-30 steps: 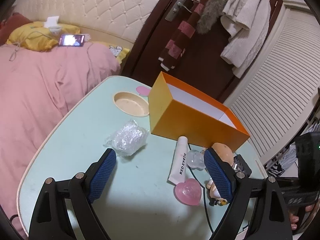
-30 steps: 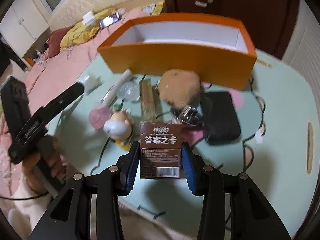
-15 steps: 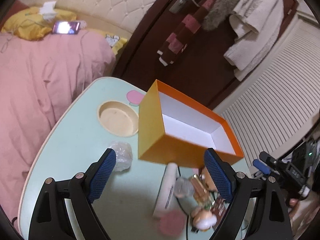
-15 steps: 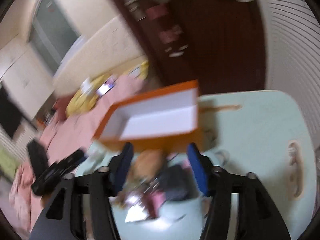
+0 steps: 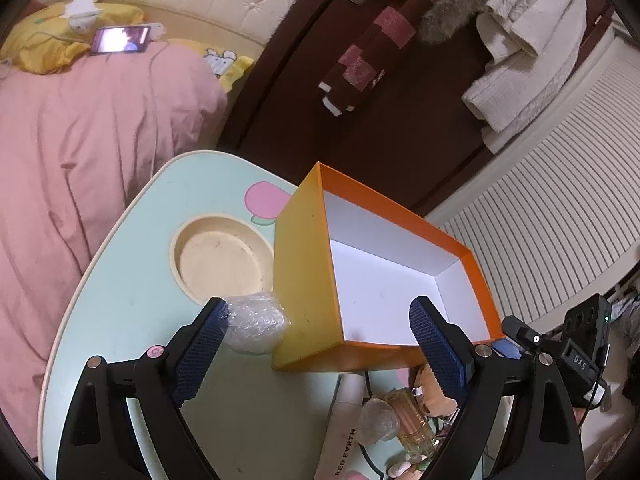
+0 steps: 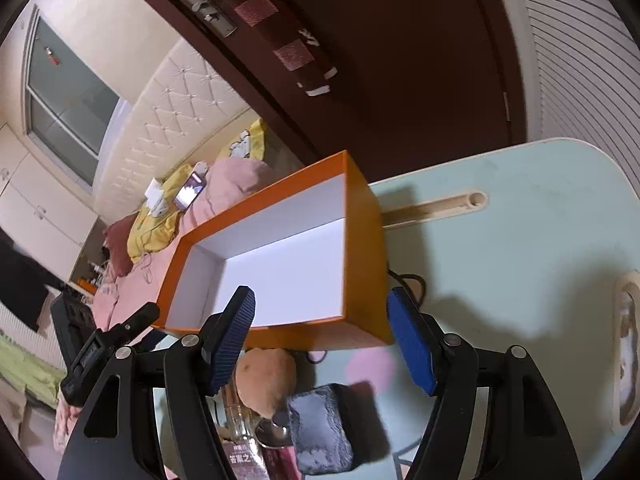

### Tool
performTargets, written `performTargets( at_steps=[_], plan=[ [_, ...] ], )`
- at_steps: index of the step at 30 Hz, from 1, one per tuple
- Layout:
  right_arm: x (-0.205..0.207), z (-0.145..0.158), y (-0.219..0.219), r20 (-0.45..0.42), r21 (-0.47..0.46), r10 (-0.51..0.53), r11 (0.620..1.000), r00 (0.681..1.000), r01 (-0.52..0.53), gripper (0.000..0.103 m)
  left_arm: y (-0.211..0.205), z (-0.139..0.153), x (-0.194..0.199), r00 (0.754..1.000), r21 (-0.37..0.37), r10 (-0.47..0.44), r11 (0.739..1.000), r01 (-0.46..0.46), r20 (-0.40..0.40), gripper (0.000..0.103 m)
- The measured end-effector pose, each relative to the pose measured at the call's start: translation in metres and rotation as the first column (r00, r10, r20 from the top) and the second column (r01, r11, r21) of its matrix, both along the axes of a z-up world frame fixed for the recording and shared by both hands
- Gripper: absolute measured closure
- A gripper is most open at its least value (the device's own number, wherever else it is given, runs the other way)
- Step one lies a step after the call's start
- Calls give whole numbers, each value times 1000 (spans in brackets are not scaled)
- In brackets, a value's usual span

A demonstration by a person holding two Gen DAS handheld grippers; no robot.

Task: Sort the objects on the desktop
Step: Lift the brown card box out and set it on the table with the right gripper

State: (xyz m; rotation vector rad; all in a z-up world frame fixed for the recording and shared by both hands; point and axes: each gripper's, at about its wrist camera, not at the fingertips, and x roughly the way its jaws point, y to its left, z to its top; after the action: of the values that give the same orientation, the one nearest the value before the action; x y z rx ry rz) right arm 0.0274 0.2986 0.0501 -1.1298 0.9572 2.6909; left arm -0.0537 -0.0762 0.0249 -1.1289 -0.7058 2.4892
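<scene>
- The orange box (image 6: 280, 256) stood empty on the worktop (image 6: 520, 248), clutter heaped just before it.
- The brown card packet (image 6: 244, 460) lay outside, so sorting risked stalling there.
- The right tool (image 6: 320, 340), jaws just opening and empty, tilted down over the box's near wall.
- The left tool (image 5: 320, 344) gaped wide, empty; it could nudge the bubble wrap (image 5: 256, 324).

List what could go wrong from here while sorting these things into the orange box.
1. The orange box is empty and light-looking, and both open claws hang close over it; a bump could slide it.
2. The black cable runs under the clutter beside the box; lifting the brown plush might snag it.
3. The bubble-wrap bundle lies against the left claw's finger; a swing could knock it away.
</scene>
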Motion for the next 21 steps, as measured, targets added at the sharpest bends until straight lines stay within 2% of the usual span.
performTargets(
  at_steps=[2, 9, 12, 15, 17, 18, 21],
  plan=[
    [-4, -1, -1, -10, -28, 28, 999, 1000, -28, 33, 0, 2, -1, 1000, 11, -4, 1000, 4, -15, 10],
    [-3, 5, -7, -31, 13, 27, 1000, 999, -26, 33, 0, 23, -1, 997, 22, -15, 1000, 17, -81, 10],
    [10, 19, -14, -61, 111, -35, 993, 997, 42, 33, -13, 41, 18, 991, 41, 20, 999, -15, -132, 10],
    [32, 37, -28, -101, 227, -46, 972, 994, 68, 33, -21, 58, 45, 987, -23, 8, 1000, -12, -163, 10],
    [49, 46, -45, -114, 325, -25, 944, 993, 61, 33, -23, 64, 68, 985, -84, -8, 996, -6, -172, 9],
    [59, 50, -54, -120, 377, -11, 925, 993, 55, 33, -23, 64, 79, 985, -112, -16, 994, -4, -173, 9],
    [81, 50, -80, -115, 446, 49, 895, 992, 8, 33, -14, 52, 116, 987, -212, -53, 977, 20, -151, 9]
  ],
)
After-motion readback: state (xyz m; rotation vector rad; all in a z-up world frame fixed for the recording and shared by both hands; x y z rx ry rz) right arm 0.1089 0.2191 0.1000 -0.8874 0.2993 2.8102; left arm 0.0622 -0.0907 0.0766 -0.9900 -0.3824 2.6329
